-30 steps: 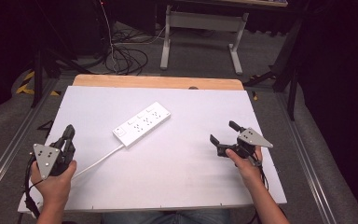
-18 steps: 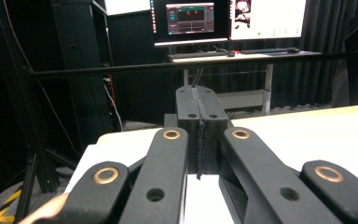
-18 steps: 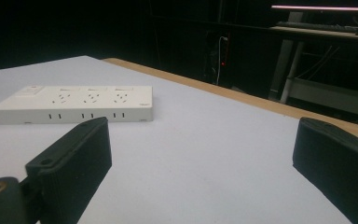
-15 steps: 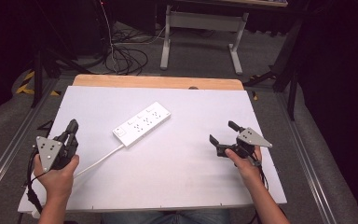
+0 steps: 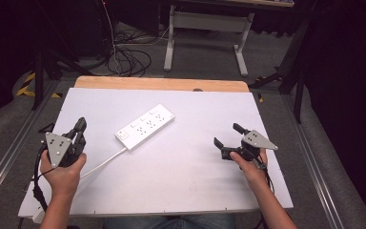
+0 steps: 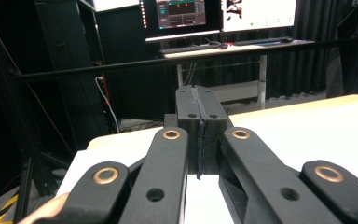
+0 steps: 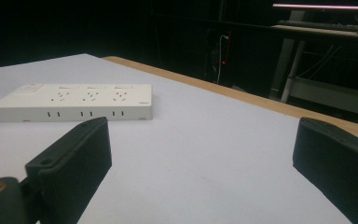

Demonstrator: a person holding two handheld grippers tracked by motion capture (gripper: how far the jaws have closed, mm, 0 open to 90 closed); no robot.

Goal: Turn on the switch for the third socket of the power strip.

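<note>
A white power strip (image 5: 145, 126) lies slantwise on the white table top (image 5: 186, 181), its white cord (image 5: 100, 164) trailing toward the near left. In the right gripper view the power strip (image 7: 72, 101) sits ahead to the left. My left gripper (image 5: 80, 126) is held over the table's left side, left of the strip, its jaws pressed together with nothing between them; the left gripper view shows the closed left gripper (image 6: 199, 105) pointing past the table's far edge. My right gripper (image 5: 228, 135) rests at the right side, jaws wide apart and empty, as the right gripper (image 7: 200, 154) shows in its own view.
A wooden strip (image 5: 162, 84) borders the table's far edge. Beyond it stand a metal table frame (image 5: 205, 36) and loose cables (image 5: 124, 57) on the floor. Monitors (image 6: 219, 14) glow on a desk in the left gripper view.
My left hand has lifted a little and shifted toward the far side, gripper still closed. The right hand and the power strip have stayed where they were.
</note>
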